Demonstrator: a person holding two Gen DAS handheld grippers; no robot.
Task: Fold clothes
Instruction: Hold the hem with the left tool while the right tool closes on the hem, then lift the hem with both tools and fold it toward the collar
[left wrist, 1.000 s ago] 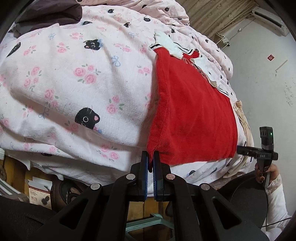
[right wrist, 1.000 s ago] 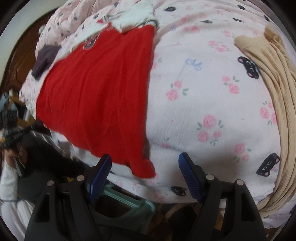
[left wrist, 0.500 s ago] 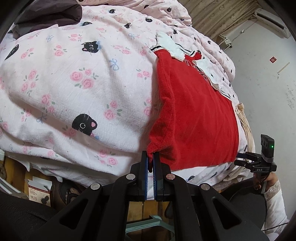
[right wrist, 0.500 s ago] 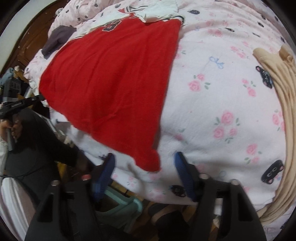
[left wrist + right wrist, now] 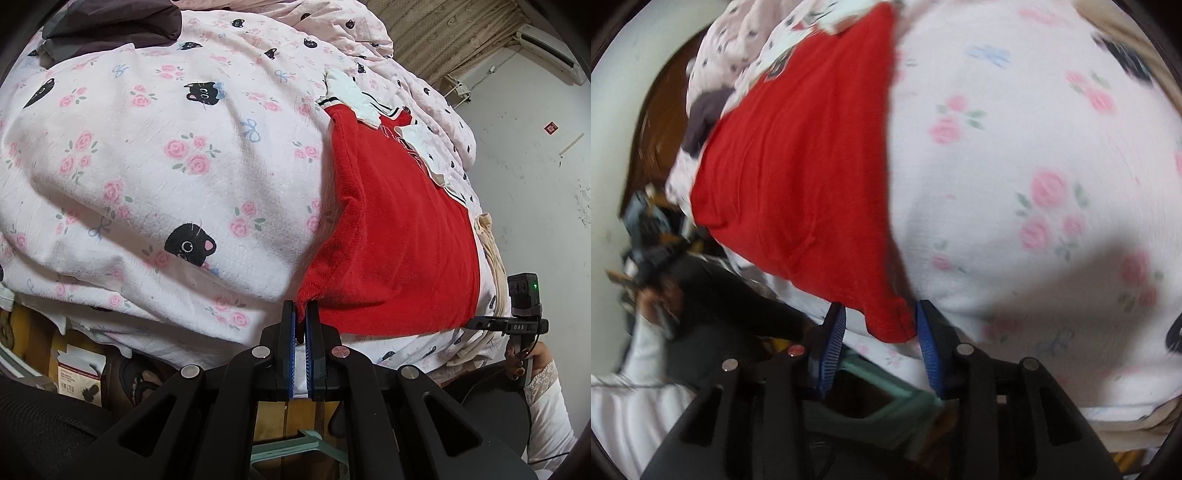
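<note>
With one hem corner of the red shirt (image 5: 399, 229) – spread on the flowered quilt (image 5: 155, 173) – being pinched by the left gripper (image 5: 302, 325), the other is being closed on by the right gripper (image 5: 881, 326) – quilt risks being caught too.

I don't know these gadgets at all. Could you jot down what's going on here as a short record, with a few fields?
surface: quilt, pink with roses and black cats
garment: red shirt, spread flat on the quilt
left gripper: shut on one bottom corner of the shirt
right gripper: jaws closing, the shirt's other bottom corner between them, not yet clamped
other clothes: beige garment beyond the shirt; dark garment at the quilt's far edge
fold: not yet begun
</note>
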